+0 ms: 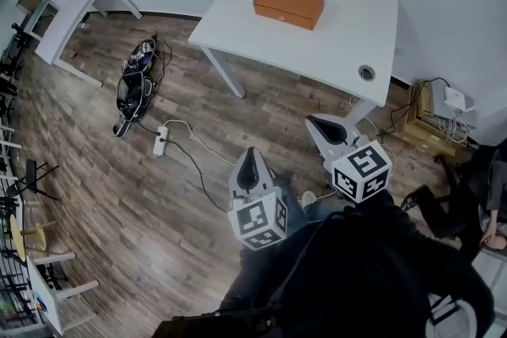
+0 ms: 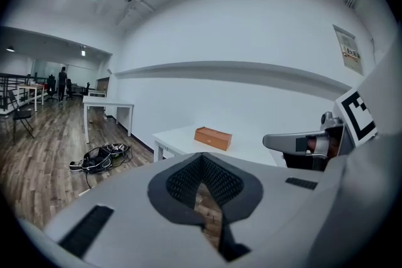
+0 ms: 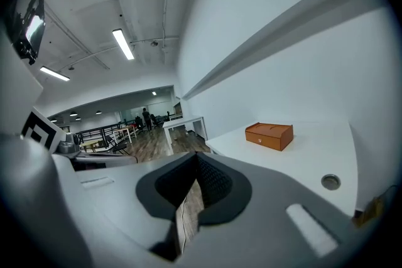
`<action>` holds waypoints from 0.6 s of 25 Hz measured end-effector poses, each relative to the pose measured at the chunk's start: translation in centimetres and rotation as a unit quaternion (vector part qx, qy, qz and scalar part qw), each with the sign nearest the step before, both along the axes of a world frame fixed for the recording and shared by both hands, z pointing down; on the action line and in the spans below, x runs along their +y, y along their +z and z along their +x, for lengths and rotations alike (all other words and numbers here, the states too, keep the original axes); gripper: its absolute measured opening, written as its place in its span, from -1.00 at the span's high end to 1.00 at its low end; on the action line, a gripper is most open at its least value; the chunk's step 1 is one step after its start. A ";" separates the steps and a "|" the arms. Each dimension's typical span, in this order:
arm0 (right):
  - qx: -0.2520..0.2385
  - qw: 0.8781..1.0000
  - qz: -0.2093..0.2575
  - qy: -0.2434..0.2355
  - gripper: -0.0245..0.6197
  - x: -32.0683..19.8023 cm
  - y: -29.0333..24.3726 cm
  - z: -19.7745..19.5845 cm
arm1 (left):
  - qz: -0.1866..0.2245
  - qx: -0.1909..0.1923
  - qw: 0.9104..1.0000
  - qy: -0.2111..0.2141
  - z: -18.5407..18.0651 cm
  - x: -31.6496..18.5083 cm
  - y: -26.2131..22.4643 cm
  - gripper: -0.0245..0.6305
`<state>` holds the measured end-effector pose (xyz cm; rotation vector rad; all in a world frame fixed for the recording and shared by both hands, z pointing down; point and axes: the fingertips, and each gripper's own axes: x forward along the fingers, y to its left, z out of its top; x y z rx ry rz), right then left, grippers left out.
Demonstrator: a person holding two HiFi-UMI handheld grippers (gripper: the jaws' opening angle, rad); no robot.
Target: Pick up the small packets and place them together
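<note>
Both tools, the left gripper and the right gripper, have their jaws pressed together and empty, side by side above the wooden floor, pointing toward a white table where an orange box lies.

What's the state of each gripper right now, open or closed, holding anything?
Left gripper: jaws closed, nothing held.
Right gripper: jaws closed, nothing held.
</note>
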<state>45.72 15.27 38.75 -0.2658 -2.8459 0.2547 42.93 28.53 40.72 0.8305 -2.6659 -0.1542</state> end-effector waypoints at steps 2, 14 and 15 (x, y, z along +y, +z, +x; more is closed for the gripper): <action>0.002 1.000 0.004 0.005 0.92 -0.6 0.1 -2.1 | 0.001 -0.001 1.000 0.003 -2.4 -0.5 0.0 0.93; 0.011 0.997 -0.005 0.082 0.92 -2.9 0.6 -18.1 | -0.012 -0.032 0.996 0.080 -21.2 -3.1 -1.7 0.93; 0.010 0.996 -0.008 0.085 0.92 -2.9 0.6 -19.5 | -0.012 -0.031 0.996 0.086 -22.6 -3.2 -1.7 0.93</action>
